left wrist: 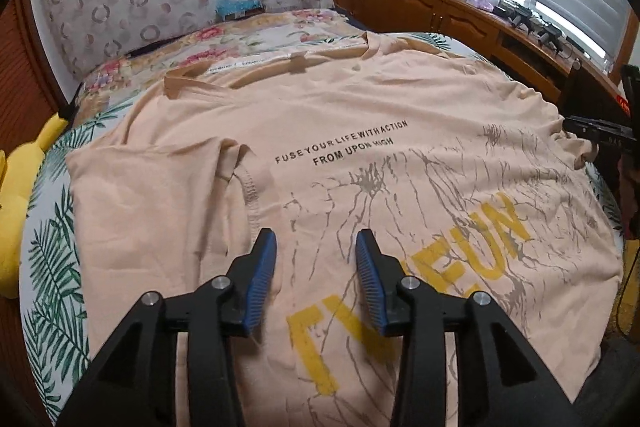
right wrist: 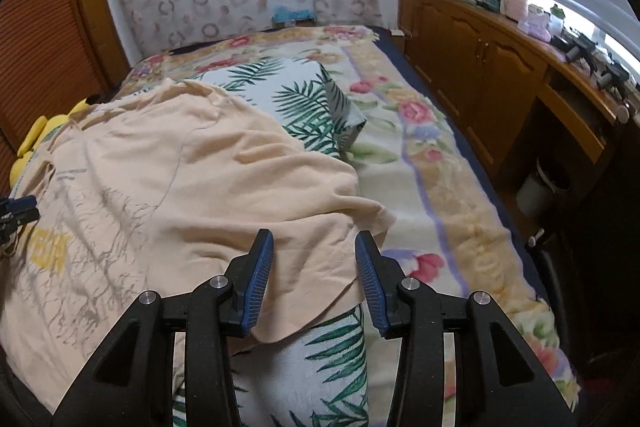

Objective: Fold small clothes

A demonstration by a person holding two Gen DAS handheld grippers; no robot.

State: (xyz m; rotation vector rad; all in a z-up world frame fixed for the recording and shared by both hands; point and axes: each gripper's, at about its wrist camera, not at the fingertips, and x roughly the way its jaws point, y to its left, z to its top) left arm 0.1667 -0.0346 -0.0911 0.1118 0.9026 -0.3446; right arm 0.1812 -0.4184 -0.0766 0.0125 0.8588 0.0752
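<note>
A peach T-shirt [left wrist: 340,155] with black text and yellow letters lies spread on a palm-print cushion on the bed. Its left sleeve is folded inward over the body. My left gripper [left wrist: 316,247] is open above the shirt's lower middle, holding nothing. In the right wrist view the shirt [right wrist: 192,179] drapes over the cushion's right side. My right gripper [right wrist: 314,251] is open, its jaws straddling the loose sleeve hem [right wrist: 360,223] without closing on it. The right gripper also shows at the right edge of the left wrist view [left wrist: 592,131].
A floral blanket [right wrist: 440,187] covers the bed. A yellow plush toy [left wrist: 16,187] lies at the left. A wooden cabinet [right wrist: 480,67] with clutter on top runs along the right under the blinds. A patterned curtain hangs at the head.
</note>
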